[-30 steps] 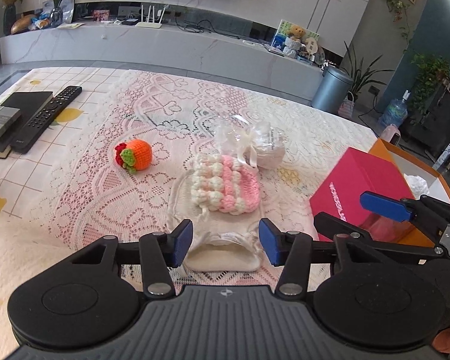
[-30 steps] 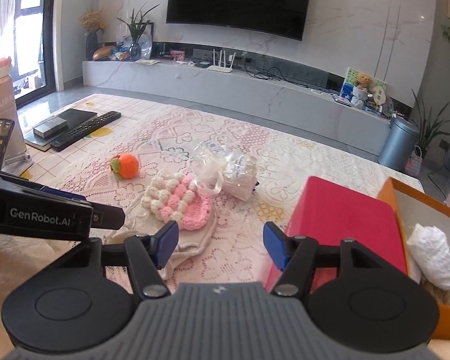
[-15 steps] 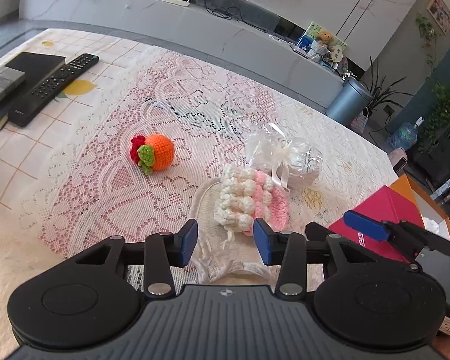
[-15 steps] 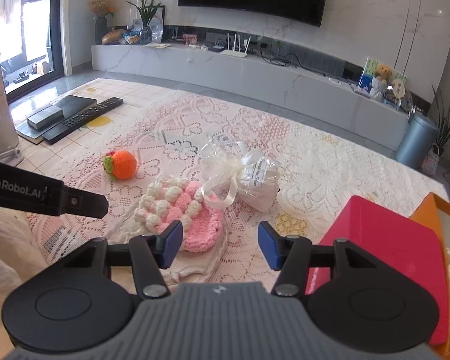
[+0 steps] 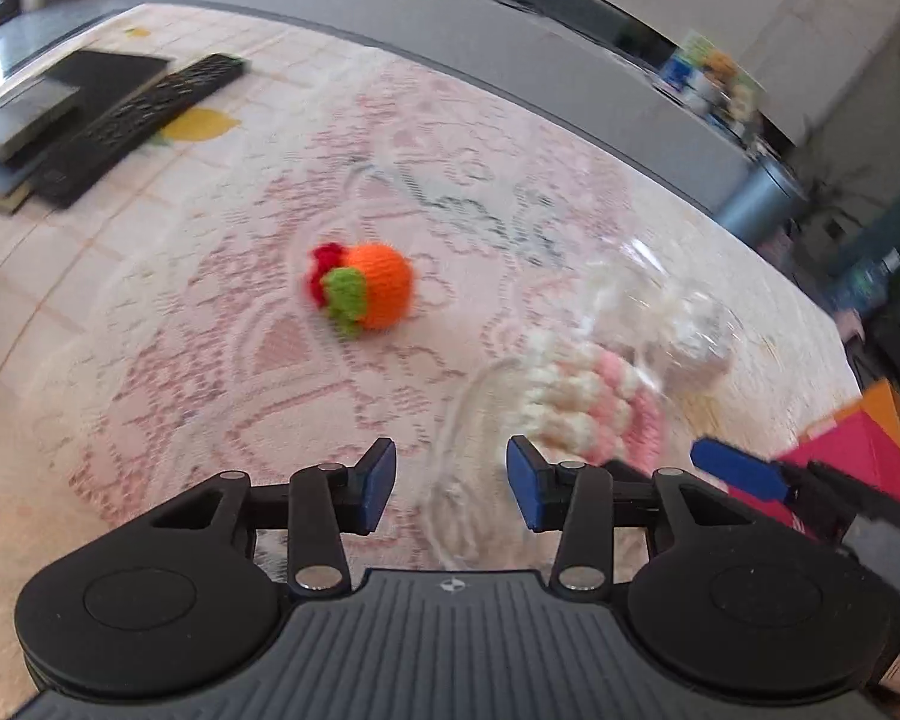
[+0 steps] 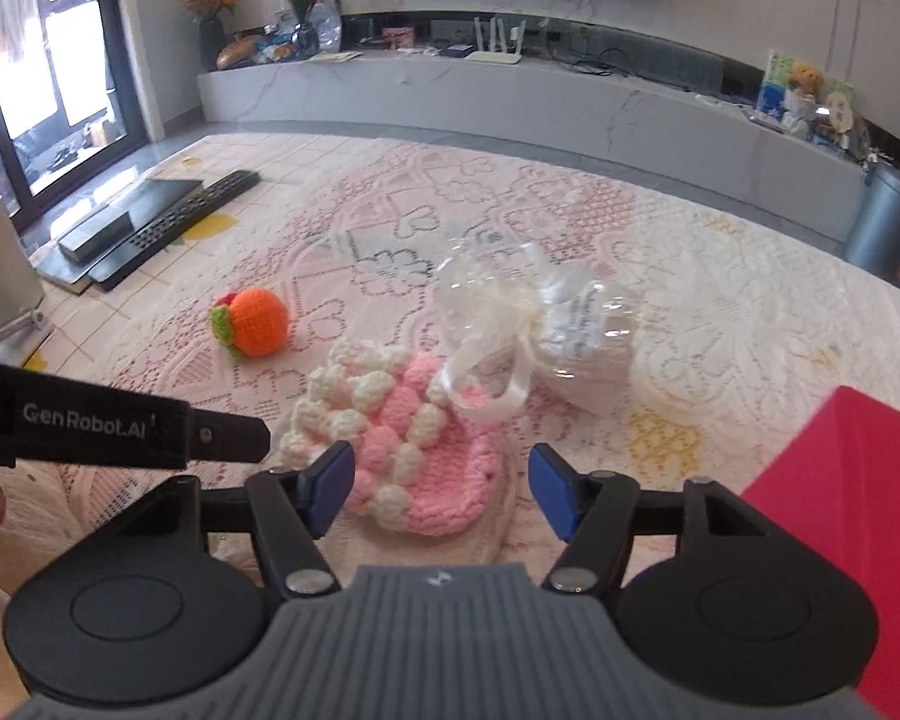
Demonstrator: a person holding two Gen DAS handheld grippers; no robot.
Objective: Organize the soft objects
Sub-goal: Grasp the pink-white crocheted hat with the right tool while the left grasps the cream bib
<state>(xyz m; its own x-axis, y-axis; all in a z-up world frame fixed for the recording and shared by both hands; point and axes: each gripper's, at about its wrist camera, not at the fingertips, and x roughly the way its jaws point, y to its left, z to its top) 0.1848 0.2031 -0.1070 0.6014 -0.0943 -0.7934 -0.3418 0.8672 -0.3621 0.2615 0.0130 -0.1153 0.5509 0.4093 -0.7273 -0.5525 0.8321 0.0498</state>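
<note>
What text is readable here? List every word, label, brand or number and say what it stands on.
"GenRobot.AI": white letters on the black finger of the left gripper, seen in the right wrist view.
Label inside the clear ribbon-tied bag: dark print, too small to read.
Red box: a trace of white print at its lower edge, unreadable.
Remote control: button markings too small to read.

"GenRobot.AI" in white on the black left gripper (image 6: 150, 429) side

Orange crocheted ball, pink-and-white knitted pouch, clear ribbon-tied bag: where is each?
Orange crocheted ball (image 6: 259, 322): right wrist view, orange body.
Pink-and-white knitted pouch (image 6: 444, 480): right wrist view, pink knit.
Clear ribbon-tied bag (image 6: 582, 348): right wrist view, filled body.
</note>
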